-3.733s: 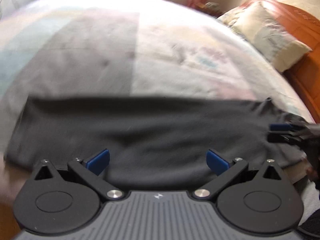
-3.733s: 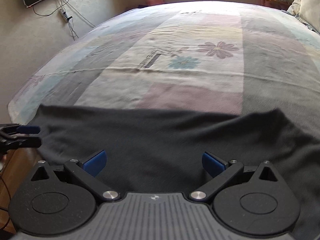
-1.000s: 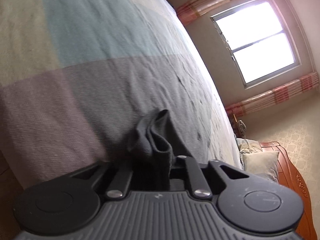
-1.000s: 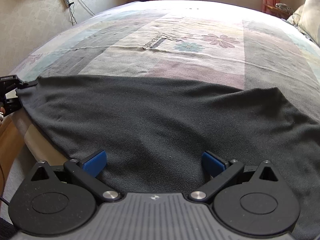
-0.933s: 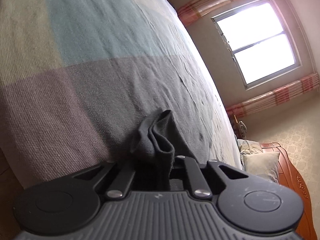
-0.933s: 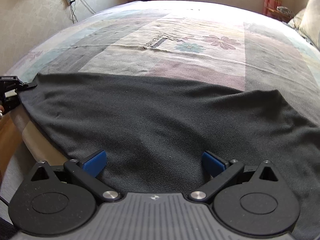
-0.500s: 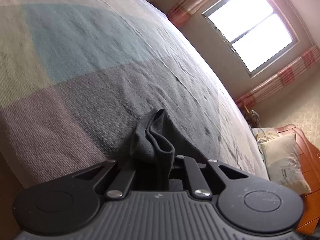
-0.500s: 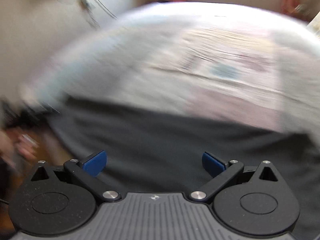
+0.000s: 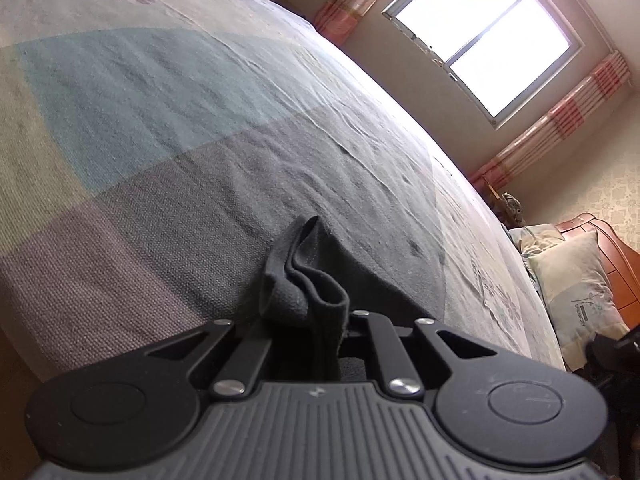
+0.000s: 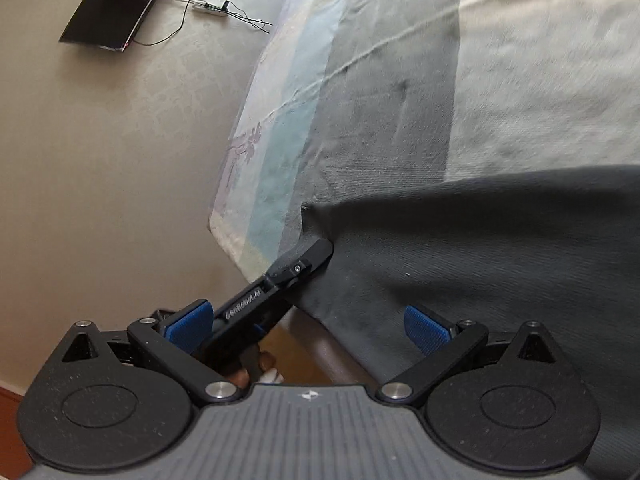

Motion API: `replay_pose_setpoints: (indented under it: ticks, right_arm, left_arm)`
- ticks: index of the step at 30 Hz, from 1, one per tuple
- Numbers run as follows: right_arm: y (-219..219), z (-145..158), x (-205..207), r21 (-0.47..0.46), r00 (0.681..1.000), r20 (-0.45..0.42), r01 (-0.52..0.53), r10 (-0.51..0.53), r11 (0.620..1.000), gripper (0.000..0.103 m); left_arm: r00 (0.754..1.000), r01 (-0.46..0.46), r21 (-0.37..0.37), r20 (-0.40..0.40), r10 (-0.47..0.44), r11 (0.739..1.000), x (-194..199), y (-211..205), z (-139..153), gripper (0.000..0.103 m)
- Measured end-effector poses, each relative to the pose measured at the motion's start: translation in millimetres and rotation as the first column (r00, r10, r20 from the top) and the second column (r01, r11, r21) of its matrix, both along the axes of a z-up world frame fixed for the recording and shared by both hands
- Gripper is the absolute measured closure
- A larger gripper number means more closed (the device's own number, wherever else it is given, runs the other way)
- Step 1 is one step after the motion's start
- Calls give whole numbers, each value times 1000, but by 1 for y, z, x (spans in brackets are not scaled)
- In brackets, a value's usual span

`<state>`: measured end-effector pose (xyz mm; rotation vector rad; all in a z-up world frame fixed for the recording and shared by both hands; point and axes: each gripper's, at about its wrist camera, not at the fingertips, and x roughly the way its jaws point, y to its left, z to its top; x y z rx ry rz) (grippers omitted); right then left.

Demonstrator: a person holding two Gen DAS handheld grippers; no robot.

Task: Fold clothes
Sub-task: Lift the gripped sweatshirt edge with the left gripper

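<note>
Swung leftward since the earlier frame, the right gripper (image 10: 308, 326) now faces the bed's corner, jaws apart and empty above the dark garment (image 10: 500, 240). Left gripper (image 9: 310, 332) remains clamped on a bunched garment corner at the bedspread (image 9: 160, 100) edge. Beyond: pillow (image 9: 576, 292), window (image 9: 480, 36), wall television (image 10: 116, 4).

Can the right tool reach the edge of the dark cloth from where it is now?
Probably yes. The right tool is open, and the cloth edge lies just ahead between its fingers. Only the left tool, shut on the corner, is nearby.
</note>
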<state>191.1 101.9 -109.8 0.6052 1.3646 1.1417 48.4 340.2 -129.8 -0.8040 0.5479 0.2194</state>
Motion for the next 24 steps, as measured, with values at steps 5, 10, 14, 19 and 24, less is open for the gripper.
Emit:
replay_pose_setpoints:
  ticks: [5,10,14,19,24]
  right_arm:
    - [14,-6,11,-28,1000,3,29,-28,999,0]
    - [24,-5,24,-57,995,37,96,-94,994,0]
    - [31,-3,34,-78,985,72,162,-156,984,0]
    - [40,2,26,-120,980,138,162,-146,979,0]
    - [41,4,-1,-163,990,98,117,-102,980,0]
  left_arm:
    - [1000,-2,-13,4,2,1000,-1,1,-3,93]
    - [1000,-6,-5,0,6,1000,-4,5,-8,93]
    - [1000,-8,-11,4,8,1000,-5,6,-9,93]
    - [1000,-8,-20,7,8,1000,-7,9,-10,93]
    - [1000,-14,-21,5,14,1000,-9,9,-10,93]
